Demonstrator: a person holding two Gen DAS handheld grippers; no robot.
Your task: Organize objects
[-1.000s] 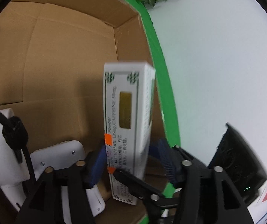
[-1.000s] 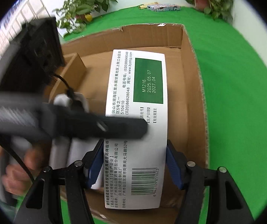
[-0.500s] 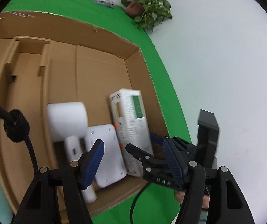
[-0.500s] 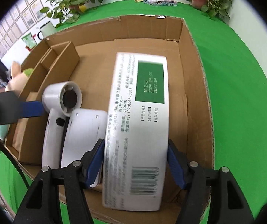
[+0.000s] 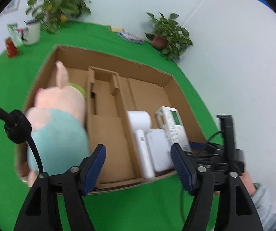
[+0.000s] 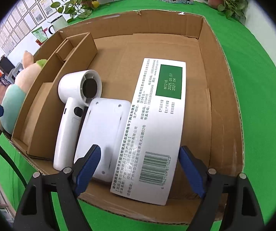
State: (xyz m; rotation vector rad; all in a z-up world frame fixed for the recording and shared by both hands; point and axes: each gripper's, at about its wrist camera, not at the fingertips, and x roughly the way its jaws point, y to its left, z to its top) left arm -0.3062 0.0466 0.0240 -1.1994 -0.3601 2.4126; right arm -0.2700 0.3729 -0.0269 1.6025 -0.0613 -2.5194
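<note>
While both grippers hover just outside the near edge of the box, neither one grips anything. Seen from its own camera, the right gripper [image 6: 138, 170] has its blue-padded jaws spread wide, and the near end of a white medicine carton [image 6: 157, 127] shows between them with a gap on each side. The left gripper [image 5: 138, 166] is likewise spread and empty, held above the green tabletop [image 5: 147, 207] in front of the box.

Moving outward, the carton lies flat on the floor of the cardboard box [image 6: 224, 88], barcode end nearest, in the large right compartment. Just beside it on the left lies a flat white rounded device [image 6: 103, 132], and the carton's edge appears to overlap it slightly. Left of that lies a white handheld dryer-like appliance [image 6: 74, 111], its round head pointing to the far wall. A narrow cardboard divider section [image 5: 107, 119] sits between them and the left compartment, where a pink plush toy in a teal top [image 5: 59, 119] rests; it is blurred.

Judging by this, four items are already stowed and the carton looks released. Whether more remains is unclear: small items [image 5: 127, 34], a mug [image 5: 32, 31] and a red can [image 5: 10, 47] lie far off by potted plants [image 5: 168, 34], and these may be mere decoration.
</note>
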